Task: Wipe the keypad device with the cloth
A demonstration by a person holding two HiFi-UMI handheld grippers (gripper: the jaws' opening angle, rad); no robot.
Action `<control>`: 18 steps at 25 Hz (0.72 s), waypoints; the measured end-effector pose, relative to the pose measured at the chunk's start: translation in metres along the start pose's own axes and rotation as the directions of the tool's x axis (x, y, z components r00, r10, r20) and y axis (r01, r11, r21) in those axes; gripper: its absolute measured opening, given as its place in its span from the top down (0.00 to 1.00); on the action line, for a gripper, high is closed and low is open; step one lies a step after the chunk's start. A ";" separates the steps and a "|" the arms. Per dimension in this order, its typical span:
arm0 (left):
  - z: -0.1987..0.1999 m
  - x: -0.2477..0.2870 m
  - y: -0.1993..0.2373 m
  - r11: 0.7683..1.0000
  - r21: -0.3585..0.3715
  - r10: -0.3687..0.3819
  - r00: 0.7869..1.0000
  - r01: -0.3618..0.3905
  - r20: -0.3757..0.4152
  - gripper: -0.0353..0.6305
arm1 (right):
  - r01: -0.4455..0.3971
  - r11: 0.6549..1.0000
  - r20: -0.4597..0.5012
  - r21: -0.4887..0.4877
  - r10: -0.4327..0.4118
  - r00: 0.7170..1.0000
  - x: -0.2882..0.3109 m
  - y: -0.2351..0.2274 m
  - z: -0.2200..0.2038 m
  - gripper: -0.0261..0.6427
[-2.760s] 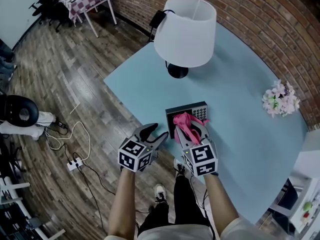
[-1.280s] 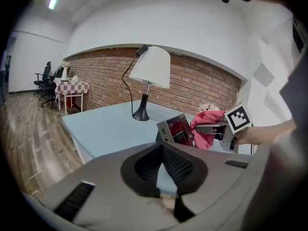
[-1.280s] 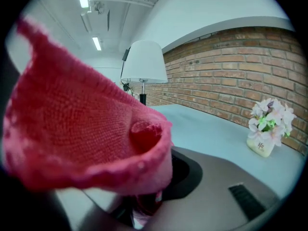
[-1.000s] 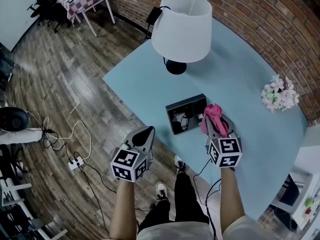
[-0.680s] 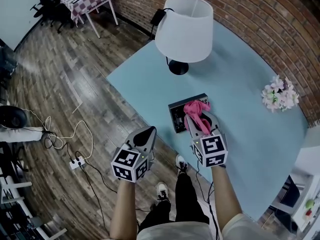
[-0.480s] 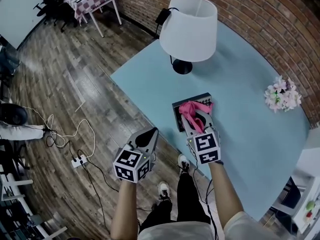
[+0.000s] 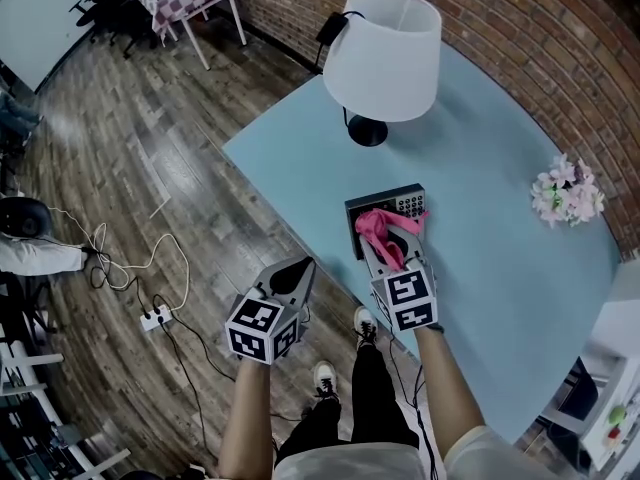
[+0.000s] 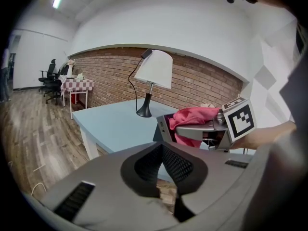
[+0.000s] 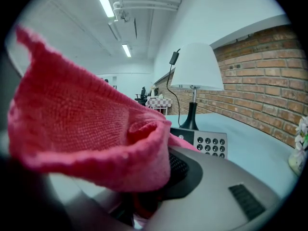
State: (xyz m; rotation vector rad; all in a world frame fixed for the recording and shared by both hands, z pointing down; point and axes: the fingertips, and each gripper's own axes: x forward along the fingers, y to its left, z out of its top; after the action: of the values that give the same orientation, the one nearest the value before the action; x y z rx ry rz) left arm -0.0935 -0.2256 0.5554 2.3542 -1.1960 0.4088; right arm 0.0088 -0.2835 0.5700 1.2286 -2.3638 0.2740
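The dark boxy keypad device [image 7: 365,206] sits near the front edge of the pale blue table [image 7: 490,148], on the person's side of the white-shaded lamp [image 7: 385,53]. The pink knitted cloth [image 7: 378,228] is draped over most of its top, and only the round keys [image 7: 408,204] at the far right corner show bare. The right claw [image 7: 392,250] is clamped on that cloth, which bunches between and over its jaws in the right gripper view.

A second ago this claw and cloth were off the device's right side, over the table. They have since swept back left across the top, so I judge this to be one pass of a back-and-forth wipe, with the task well under way. The key corner looks like the part left to cover.

The left claw [image 7: 297,268] is closed with nothing in it. It hangs off the table edge above the wooden floor, apart from the device, taking no part.
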 end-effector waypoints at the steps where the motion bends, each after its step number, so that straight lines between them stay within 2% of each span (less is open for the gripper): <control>1: -0.001 0.001 0.000 1.000 -0.002 -0.001 1.000 0.001 -0.003 0.92 | -0.004 1.000 -0.003 0.002 0.004 1.000 0.000 0.001 -0.003 0.76; 10: -0.009 0.007 -0.003 1.000 -0.006 -0.011 1.000 0.011 -0.027 0.92 | -0.033 0.999 -0.053 -0.026 0.032 0.998 0.002 0.009 -0.028 0.76; 14: -0.010 0.006 -0.004 1.000 -0.009 -0.015 0.999 0.015 -0.031 0.92 | -0.062 0.997 -0.105 -0.053 0.056 0.993 0.002 0.015 -0.042 0.76; 18: -0.009 0.006 -0.008 1.000 -0.004 -0.024 0.999 0.024 -0.033 0.92 | -0.061 0.998 -0.121 -0.029 0.057 0.991 -0.002 0.015 -0.058 0.76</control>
State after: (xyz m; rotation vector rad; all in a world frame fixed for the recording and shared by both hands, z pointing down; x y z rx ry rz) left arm -0.0839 -0.2204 0.5637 2.3475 -1.1511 0.4347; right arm 0.0151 -0.2516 0.6201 1.0974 -2.2946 0.3177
